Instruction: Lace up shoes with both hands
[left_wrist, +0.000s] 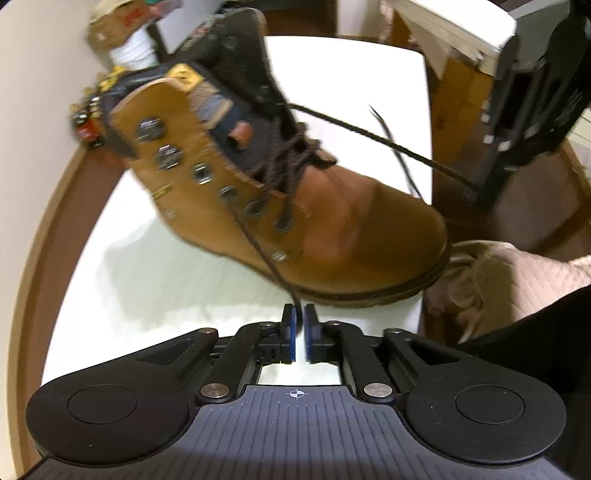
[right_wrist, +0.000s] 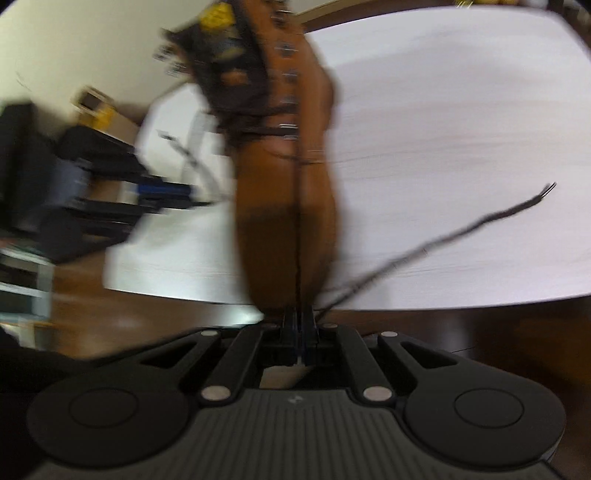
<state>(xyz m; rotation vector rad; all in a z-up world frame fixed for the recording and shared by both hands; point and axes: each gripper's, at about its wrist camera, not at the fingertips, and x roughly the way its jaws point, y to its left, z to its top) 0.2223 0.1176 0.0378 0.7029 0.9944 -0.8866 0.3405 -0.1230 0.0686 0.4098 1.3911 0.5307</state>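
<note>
A tan work boot (left_wrist: 325, 229) is seen tilted on the white table (left_wrist: 155, 280), toe towards the near edge, with its dark brown lace (left_wrist: 258, 240) threaded through the lower eyelets and the upper metal hooks (left_wrist: 162, 151) left bare. 2 lace ends are drawn outward, 1 to each side. The left strand runs from a lower eyelet down to the left gripper (left_wrist: 299, 328); the fingers (left_wrist: 288, 332) of that gripper are parted by a narrow gap, and the strand meets the tip of 1 blue pad, though whether it is gripped or merely resting there cannot be told. The other strand (left_wrist: 388, 144) is stretched taut across to the right gripper (left_wrist: 480, 192), seen at the far right in the left wrist view. In the right wrist view, which is blurred, the fingers (right_wrist: 290, 328) of the right gripper (right_wrist: 300, 325) are pressed together with the lace (right_wrist: 297, 240) pinched between them, its loose tail (right_wrist: 461, 229) trailing across the table.

The step in hand is judged to be the tightening of the crossed lace over the lower eyelets, with the upper hooks not yet laced. For the next move, a firm hold on the left strand is called for, since tension held on 1 side only could drag the boot; each strand then needs to be carried across the tongue (left_wrist: 236, 122) and caught under the next hook up
</note>
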